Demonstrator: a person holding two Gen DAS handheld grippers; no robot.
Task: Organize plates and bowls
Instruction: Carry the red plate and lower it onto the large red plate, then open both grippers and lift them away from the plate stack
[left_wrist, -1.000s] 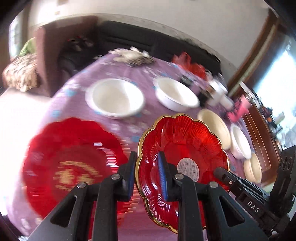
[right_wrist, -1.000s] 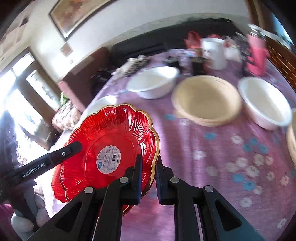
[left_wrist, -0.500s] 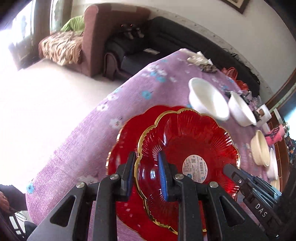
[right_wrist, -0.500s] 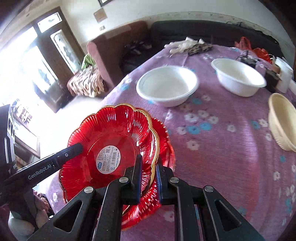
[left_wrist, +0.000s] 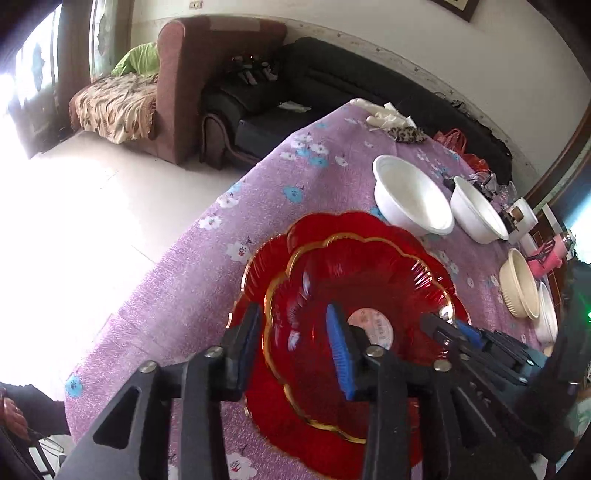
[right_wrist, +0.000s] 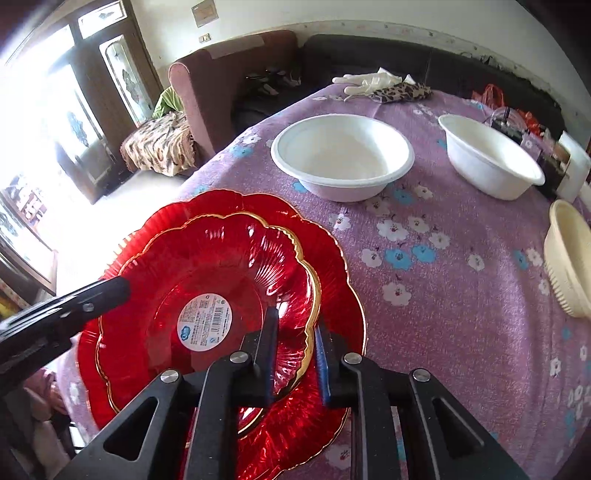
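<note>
Purple tablecloth (right_wrist: 461, 295), nested red plates (right_wrist: 221, 280) overhanging edge

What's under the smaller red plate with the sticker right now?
The smaller gold-rimmed red plate lies on a larger scalloped red plate, whose rim shows all round. The larger plate's centre is covered, as is the purple floral tablecloth beneath.

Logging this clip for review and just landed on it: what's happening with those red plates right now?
A person with a gripper in each hand is stacking a smaller red plate onto a larger red plate at the corner of the purple-clothed table. Both the left gripper and right gripper straddle its gold rim with jaws open, so it looks set down and released. Two white bowls and cream bowls wait, unstacked.
</note>
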